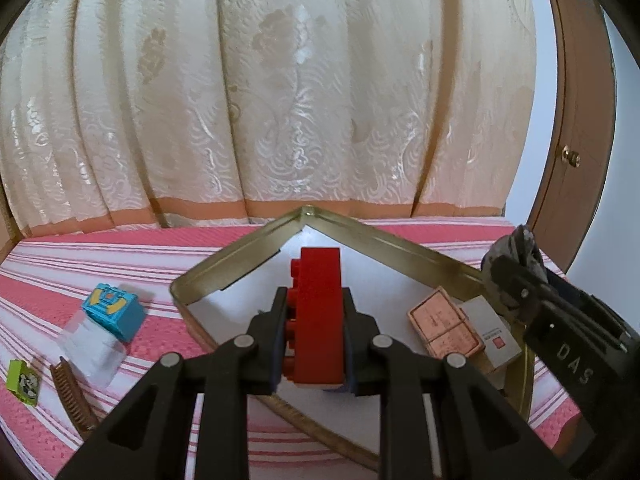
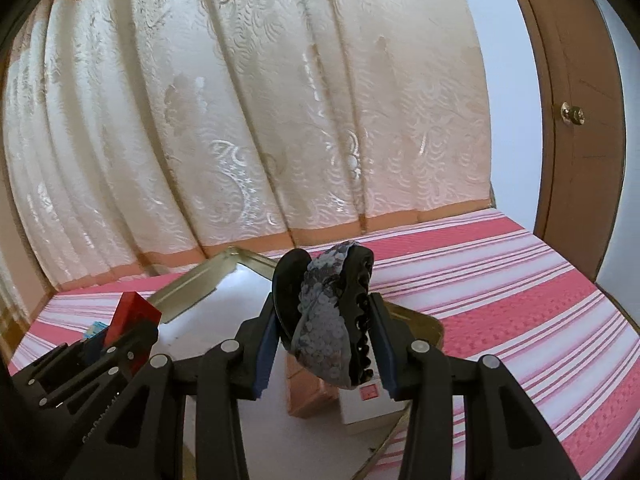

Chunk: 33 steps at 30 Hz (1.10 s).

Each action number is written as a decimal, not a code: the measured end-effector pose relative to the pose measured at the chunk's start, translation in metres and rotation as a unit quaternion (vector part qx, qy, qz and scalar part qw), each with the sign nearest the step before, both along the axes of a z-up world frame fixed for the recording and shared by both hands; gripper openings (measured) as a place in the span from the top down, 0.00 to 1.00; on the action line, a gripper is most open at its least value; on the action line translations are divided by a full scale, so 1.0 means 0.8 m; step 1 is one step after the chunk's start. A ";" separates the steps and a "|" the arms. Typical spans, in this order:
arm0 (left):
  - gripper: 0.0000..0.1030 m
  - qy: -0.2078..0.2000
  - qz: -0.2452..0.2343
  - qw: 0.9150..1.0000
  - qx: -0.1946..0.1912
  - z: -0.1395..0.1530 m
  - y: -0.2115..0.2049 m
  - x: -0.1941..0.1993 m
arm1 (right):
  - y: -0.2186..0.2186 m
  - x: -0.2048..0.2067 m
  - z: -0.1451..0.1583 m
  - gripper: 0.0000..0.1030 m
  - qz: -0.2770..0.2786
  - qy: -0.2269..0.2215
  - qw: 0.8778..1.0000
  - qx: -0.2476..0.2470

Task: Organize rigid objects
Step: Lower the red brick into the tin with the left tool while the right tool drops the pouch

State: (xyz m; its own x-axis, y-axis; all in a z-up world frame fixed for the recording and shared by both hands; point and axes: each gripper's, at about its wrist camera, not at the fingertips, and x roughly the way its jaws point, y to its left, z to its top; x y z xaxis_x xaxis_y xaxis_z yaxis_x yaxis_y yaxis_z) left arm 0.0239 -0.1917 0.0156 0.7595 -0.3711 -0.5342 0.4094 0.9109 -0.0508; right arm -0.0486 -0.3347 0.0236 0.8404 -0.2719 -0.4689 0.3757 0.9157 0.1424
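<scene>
My left gripper is shut on a red toy brick and holds it above the white floor of a gold-rimmed metal tray. My right gripper is shut on a black hair clip with grey sequins, above the tray's right side. Beneath it in the tray lie a pink box and a white box. The right gripper shows in the left wrist view. The left gripper with the red brick shows in the right wrist view.
The tray sits on a pink-and-white striped cloth. Left of the tray lie a blue toy block on a clear packet, a green block and a brown comb. A cream curtain hangs behind; a wooden door stands right.
</scene>
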 end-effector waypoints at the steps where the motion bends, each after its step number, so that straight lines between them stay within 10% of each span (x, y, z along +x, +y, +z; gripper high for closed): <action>1: 0.79 0.002 -0.001 1.000 0.002 -0.001 -0.005 0.001 | -0.001 0.003 -0.002 0.56 -0.001 0.006 1.000 -0.003; 23: 0.78 0.045 0.030 0.996 0.074 -0.046 -0.024 0.035 | 0.013 0.032 -0.031 0.55 0.022 0.077 0.997 -0.014; 25: 0.69 0.044 0.026 0.996 0.079 -0.046 -0.026 0.034 | 0.010 0.030 -0.030 0.54 0.021 0.070 0.997 0.000; 28: 0.07 0.028 0.017 0.996 0.081 -0.042 -0.029 0.024 | 0.006 0.029 -0.030 0.39 0.022 0.064 0.998 0.019; 33: 0.00 -0.017 0.018 0.998 0.055 -0.027 -0.018 0.002 | 0.007 0.020 -0.024 0.24 0.007 0.043 0.999 0.007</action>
State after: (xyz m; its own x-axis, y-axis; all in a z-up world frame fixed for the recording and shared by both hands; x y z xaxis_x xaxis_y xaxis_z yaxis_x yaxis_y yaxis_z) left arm 0.0256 -0.2057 -0.0061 0.7897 -0.2838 -0.5439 0.3759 0.9245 0.0634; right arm -0.0325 -0.3292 0.0040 0.8009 -0.2535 -0.5425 0.3745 0.9190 0.1234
